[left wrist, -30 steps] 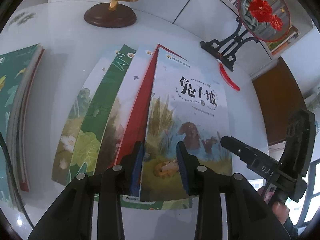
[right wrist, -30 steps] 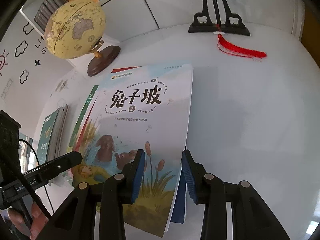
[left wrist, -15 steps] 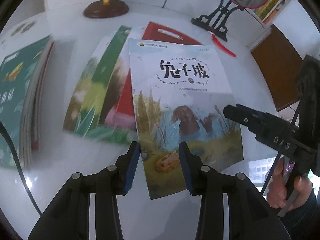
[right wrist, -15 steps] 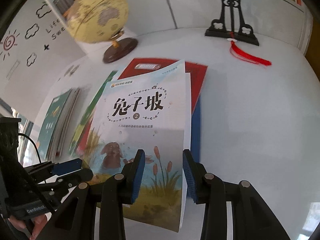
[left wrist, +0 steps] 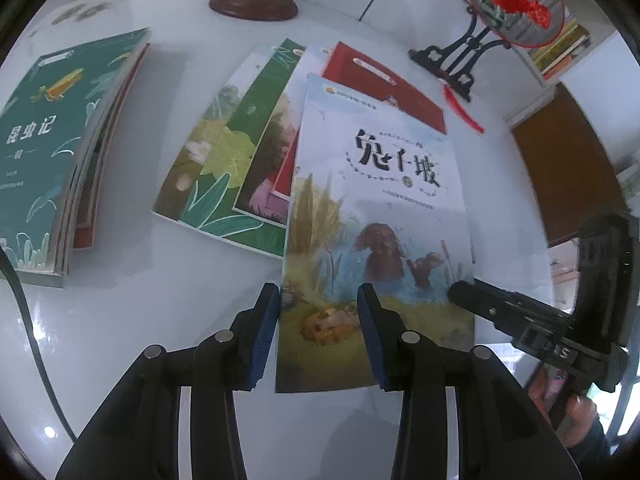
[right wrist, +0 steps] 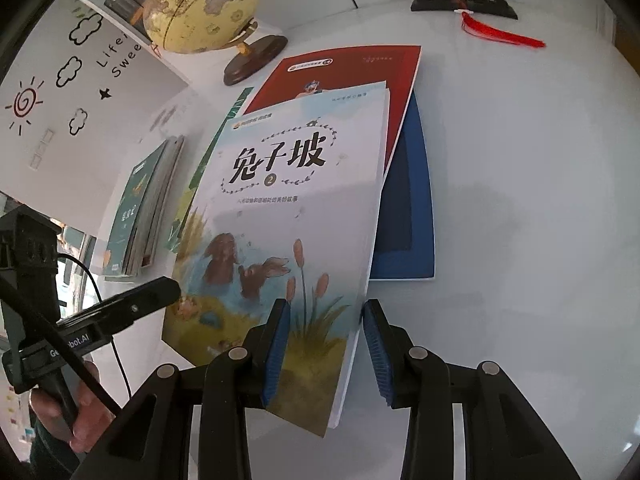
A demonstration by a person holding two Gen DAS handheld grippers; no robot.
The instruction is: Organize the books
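The rabbit-cover book (left wrist: 380, 200) (right wrist: 300, 184) lies skewed, its far end over a red book (left wrist: 384, 92) (right wrist: 340, 72) and a blue book (right wrist: 408, 216). My left gripper (left wrist: 318, 320) straddles its near left corner. The left pad sits against the book's side edge and the right finger lies over the cover. My right gripper (right wrist: 324, 332) straddles the near right corner in mirror fashion. Both jaws stand partly apart, clamped on nothing. Each gripper shows in the other's view, the left gripper (right wrist: 160, 288) and the right gripper (left wrist: 480, 304).
Fanned green-cover books (left wrist: 224, 168) lie left of the rabbit book. A stack topped by a teal book (left wrist: 44, 148) (right wrist: 140, 208) sits further left. A globe (right wrist: 200, 4) and a black fan stand (left wrist: 452, 60) with a red tassel (right wrist: 500, 34) stand at the back of the white table (right wrist: 520, 200).
The rabbit book has slid toward the near side along with both grippers, off the fanned pile. More of the red book and the blue book now shows.
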